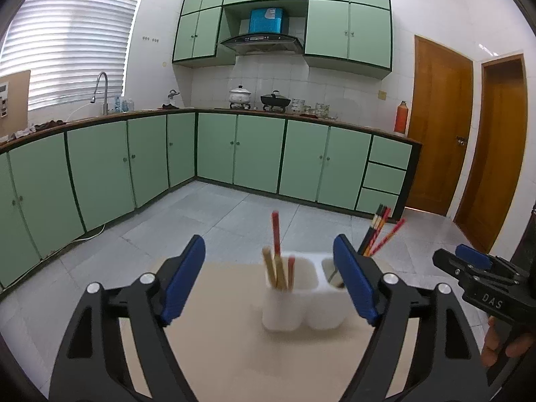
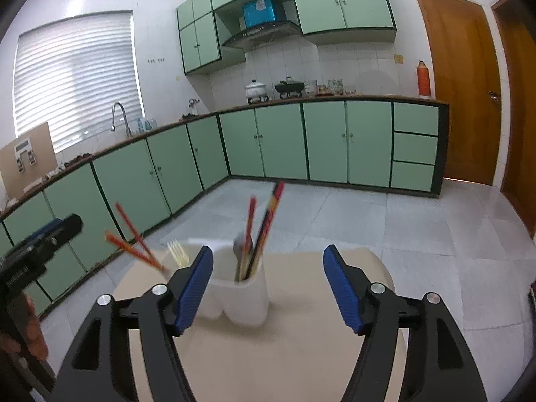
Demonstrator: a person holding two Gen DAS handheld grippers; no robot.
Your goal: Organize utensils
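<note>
Beige tabletop (image 1: 227,301) at lower centre, white compartmented utensil holder (image 1: 291,305) upright on it, chopsticks (image 1: 276,234) in left compartment, spoon (image 2: 242,246) and dark chopsticks (image 2: 268,224) in right, left gripper (image 1: 269,278) and right gripper (image 2: 268,284) both apart, empty.

White holder (image 1: 294,305) upright on table, chopsticks (image 1: 276,234) inside (spoon (image 2: 242,246) too)

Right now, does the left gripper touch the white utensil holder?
Apart. The left wrist view shows the left gripper open, with bare table between its pads and the white utensil holder.
</note>
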